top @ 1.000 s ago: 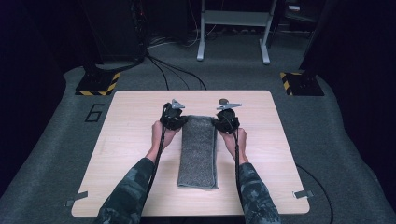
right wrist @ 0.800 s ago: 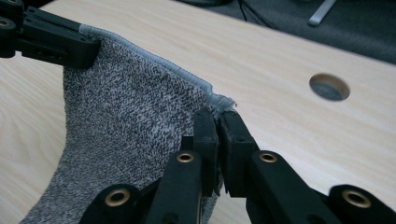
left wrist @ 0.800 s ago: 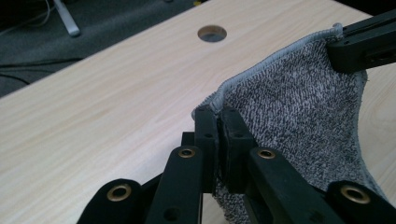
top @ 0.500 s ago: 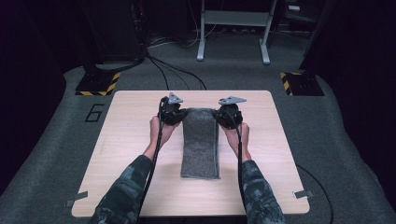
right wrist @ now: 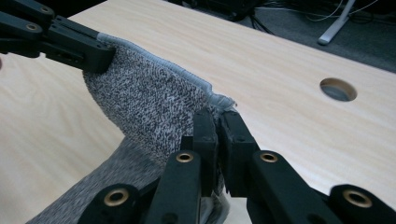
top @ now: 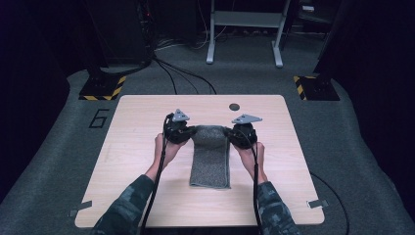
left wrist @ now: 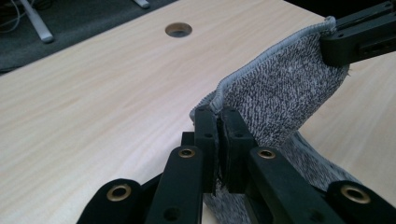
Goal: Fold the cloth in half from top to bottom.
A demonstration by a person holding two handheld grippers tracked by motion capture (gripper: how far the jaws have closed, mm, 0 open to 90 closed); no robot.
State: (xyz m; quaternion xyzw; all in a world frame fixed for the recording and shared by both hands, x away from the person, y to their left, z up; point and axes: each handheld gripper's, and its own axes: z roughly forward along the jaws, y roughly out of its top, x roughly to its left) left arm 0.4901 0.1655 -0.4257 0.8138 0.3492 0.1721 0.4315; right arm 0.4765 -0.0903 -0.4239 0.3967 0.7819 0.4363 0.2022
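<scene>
Grey towel (top: 210, 156) lies mid-table, long axis running near to far. Left gripper (top: 182, 133) clamps its far-left corner, right gripper (top: 238, 135) its far-right corner, both jaw pairs pinched tight on the hem. Far edge hangs raised between them; near end rests flat

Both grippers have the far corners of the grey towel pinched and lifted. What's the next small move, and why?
Probably carry both corners toward you, over the part lying flat, to fold it. The left gripper and right gripper are each shut on a hemmed corner of the towel; its far end hangs raised between them while the near end rests on the table.
</scene>
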